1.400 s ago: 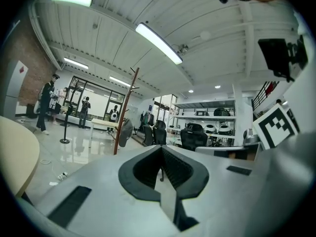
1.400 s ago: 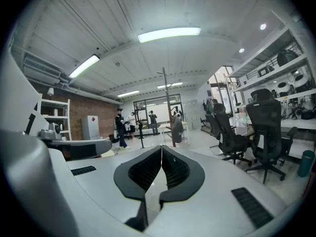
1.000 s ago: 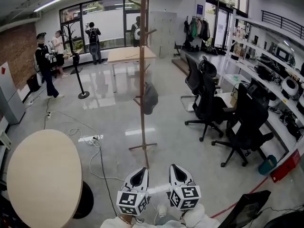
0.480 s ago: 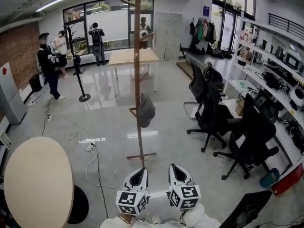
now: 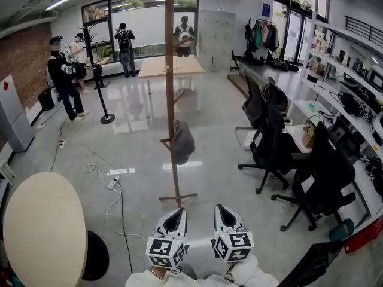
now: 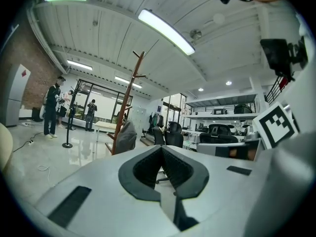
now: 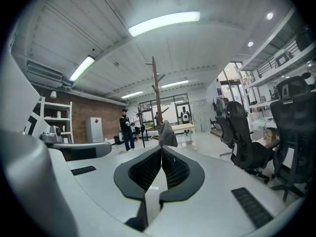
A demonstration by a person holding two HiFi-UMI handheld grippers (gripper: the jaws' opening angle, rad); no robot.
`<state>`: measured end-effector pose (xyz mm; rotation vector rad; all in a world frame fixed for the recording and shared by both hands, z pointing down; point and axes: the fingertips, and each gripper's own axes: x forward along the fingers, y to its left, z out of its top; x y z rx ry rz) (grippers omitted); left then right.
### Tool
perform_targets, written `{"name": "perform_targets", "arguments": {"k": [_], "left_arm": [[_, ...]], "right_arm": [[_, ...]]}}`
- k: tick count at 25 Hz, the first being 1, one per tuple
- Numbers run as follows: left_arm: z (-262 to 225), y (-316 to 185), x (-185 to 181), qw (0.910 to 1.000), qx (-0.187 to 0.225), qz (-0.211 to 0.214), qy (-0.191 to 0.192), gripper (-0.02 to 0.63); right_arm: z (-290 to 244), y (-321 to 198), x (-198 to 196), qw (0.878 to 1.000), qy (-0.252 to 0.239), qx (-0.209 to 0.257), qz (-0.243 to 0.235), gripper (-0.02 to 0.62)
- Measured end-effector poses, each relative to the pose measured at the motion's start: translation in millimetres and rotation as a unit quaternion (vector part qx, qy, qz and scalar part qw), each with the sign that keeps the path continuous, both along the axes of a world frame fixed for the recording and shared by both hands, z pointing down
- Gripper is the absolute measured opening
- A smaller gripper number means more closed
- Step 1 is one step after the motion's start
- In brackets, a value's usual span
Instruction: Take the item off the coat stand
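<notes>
Left gripper (image 5: 175, 221) and right gripper (image 5: 225, 218) closed, empty (lower centre); yanking the grey fabric item (image 5: 182, 142) may topple the coat stand (image 5: 170, 70).

Grey item (image 5: 182, 143) on coat stand (image 5: 170, 70)

A glossy grey floor (image 5: 218, 166) is reflecting the daylight in an open office. A person in dark clothes (image 5: 64, 79) is standing at the left near a brick wall (image 5: 21, 64), just beside a black pole stand (image 5: 99, 85). Two people (image 5: 124, 43) are standing with their backs turned at the far windows (image 5: 143, 23), beyond a pale wooden table (image 5: 170, 67). Black office chairs (image 5: 270, 139) are lining the desks on the right, under loaded shelves (image 5: 350, 64). Jackets (image 5: 263, 36) are hanging at the back right. A white power strip (image 5: 114, 183) and its cable are lying on the floor near a round beige table (image 5: 42, 232).
</notes>
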<state>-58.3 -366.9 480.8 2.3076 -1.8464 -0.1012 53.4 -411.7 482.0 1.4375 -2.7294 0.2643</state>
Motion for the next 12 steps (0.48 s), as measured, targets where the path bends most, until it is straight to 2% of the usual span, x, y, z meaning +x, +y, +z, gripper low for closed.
{"name": "perform_targets", "arguments": {"k": [12], "left_arm": [[10.0, -45.9, -27.0, 0.9998, -0.008, -0.018, -0.004, 0.000]], "right_arm": [[15.0, -45.4, -17.5, 1.000, 0.000, -0.014, -0.004, 0.009]]}}
